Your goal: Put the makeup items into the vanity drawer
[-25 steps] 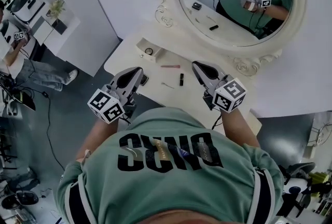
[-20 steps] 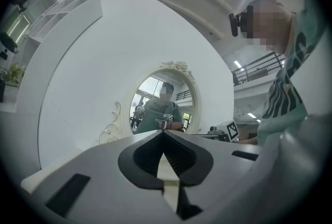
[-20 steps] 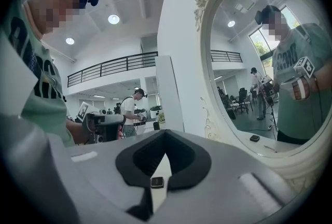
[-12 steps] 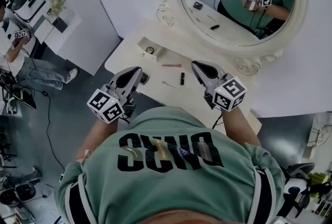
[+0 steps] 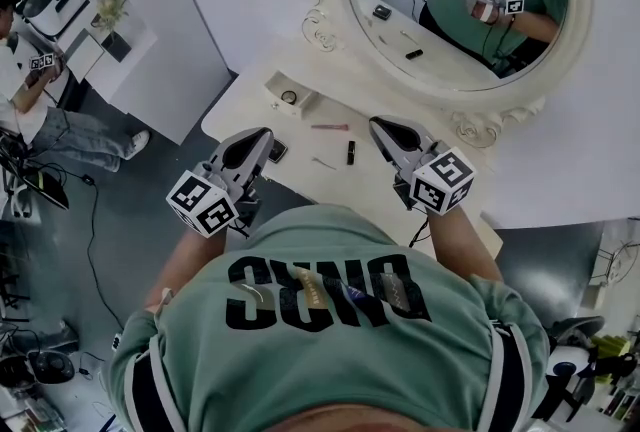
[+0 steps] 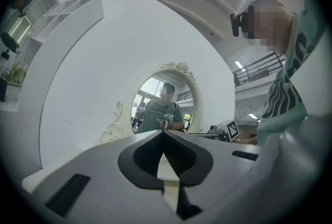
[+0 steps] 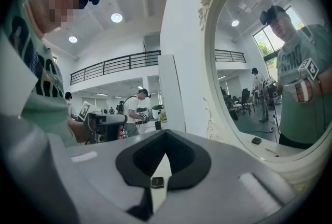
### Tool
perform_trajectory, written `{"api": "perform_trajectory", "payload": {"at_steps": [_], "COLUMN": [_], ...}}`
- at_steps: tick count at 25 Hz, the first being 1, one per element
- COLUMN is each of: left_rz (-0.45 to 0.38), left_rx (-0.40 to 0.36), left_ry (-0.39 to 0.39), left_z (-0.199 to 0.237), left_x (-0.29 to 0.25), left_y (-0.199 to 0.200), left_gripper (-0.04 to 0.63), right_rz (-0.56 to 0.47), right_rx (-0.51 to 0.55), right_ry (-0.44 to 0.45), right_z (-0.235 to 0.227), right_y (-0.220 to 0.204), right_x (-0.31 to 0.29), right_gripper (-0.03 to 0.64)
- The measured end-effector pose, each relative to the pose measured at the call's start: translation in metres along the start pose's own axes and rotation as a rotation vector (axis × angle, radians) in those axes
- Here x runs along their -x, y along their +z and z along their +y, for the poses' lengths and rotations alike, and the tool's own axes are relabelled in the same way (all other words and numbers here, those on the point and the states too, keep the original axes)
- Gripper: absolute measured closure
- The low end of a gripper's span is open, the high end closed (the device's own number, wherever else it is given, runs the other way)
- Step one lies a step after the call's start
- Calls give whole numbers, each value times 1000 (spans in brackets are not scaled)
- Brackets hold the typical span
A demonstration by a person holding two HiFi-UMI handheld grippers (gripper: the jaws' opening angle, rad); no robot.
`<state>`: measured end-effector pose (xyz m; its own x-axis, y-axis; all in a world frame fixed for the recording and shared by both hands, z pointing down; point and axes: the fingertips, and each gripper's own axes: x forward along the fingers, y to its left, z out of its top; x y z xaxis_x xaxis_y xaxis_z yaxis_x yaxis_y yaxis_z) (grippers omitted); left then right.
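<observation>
Seen from the head view, the makeup things lie out on the table (image 5: 240, 115) below the mirror (image 5: 455, 5). A pink stick (image 5: 329, 127) is closest to the mirror and a black tube (image 5: 351, 152) is a bit further from it. A thin little thing (image 5: 322, 162) and a dark flat case (image 5: 278, 152) are furthest from it. Tight under the mirror's left side sits a small open box (image 5: 305, 104) with a round thing (image 5: 289, 97) in it; I think that is the drawer, but I can't be sure. The left gripper (image 5: 266, 136) and the right gripper (image 5: 377, 124) hang above the table on the side away from the mirror, with the makeup between them. In the left gripper view the jaws are pressed together at the tip and hold nothing, and the mirror is straight ahead. In the right gripper view the jaws are pressed together too, with nothing in them. A small dark square (image 7: 157, 182) shows low in the gap, too small to name. So I think the step is picking a thing up off the table. For that, one gripper must spread its jaws, go down over one thing such as the black tube, pinch it gently, and carry it to the open box by the mirror.
</observation>
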<state>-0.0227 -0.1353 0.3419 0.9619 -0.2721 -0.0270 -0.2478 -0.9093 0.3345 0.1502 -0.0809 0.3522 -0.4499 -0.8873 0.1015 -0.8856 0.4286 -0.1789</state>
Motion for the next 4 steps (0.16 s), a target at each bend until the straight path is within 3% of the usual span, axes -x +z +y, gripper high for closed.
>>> {"api": "perform_trajectory", "payload": {"at_steps": [4], "left_rz": [-1], "left_rx": [0], "left_ry": [-1], "left_z": [0], "left_x": [0], "left_y": [-1], "left_gripper": [595], "right_rz": [-2], "right_rx": [4], "right_ry": [-1], "right_z": [0], "right_y": [0], "right_x": [0], "right_gripper": [611]}}
